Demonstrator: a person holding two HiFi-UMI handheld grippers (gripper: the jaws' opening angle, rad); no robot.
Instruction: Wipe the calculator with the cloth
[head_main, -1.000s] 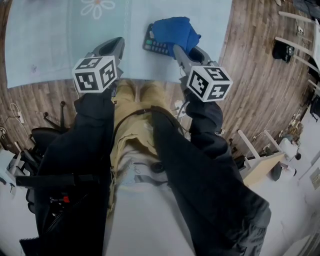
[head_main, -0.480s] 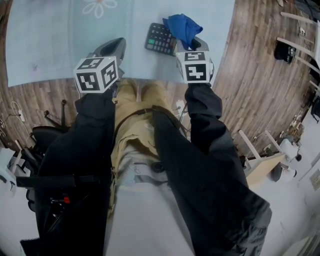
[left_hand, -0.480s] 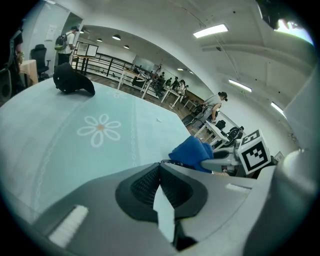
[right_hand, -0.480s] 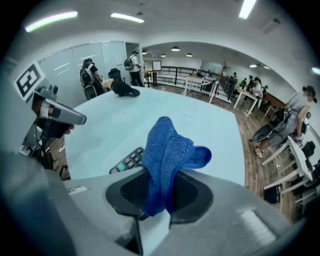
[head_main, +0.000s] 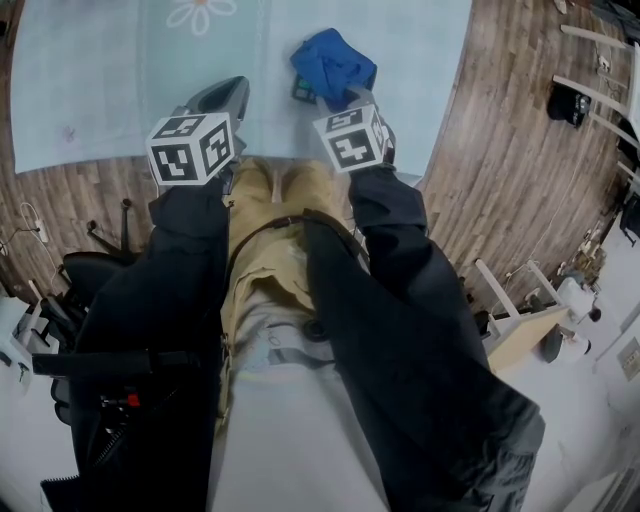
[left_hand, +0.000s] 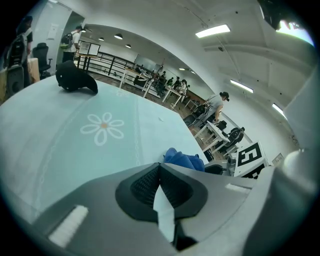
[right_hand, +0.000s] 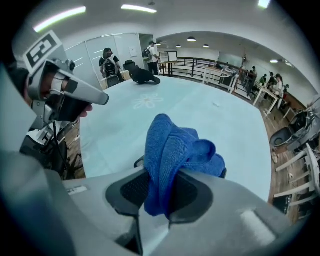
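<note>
My right gripper (head_main: 345, 97) is shut on a bunched blue cloth (head_main: 333, 62), which lies over the dark calculator (head_main: 300, 90). Only a sliver of the calculator shows at the cloth's left edge. In the right gripper view the cloth (right_hand: 175, 150) fills the jaws of the right gripper (right_hand: 162, 185), and a dark calculator corner (right_hand: 139, 161) peeks out beneath it. My left gripper (head_main: 235, 85) hovers at the table's near edge, left of the cloth, shut on nothing. Seen from the left gripper (left_hand: 160, 167), the cloth (left_hand: 184, 160) shows just past its jaws.
The table (head_main: 100, 80) has a pale blue cover with a daisy print (head_main: 195, 15). A black cap-like item (left_hand: 75, 80) lies at the table's far end. Wooden floor surrounds the table, and a chair base (head_main: 90, 265) stands at my left.
The right gripper swept the cloth left, from beside the calculator's right end to over it, hiding the keys that showed half a second ago. The left gripper has stayed still.
</note>
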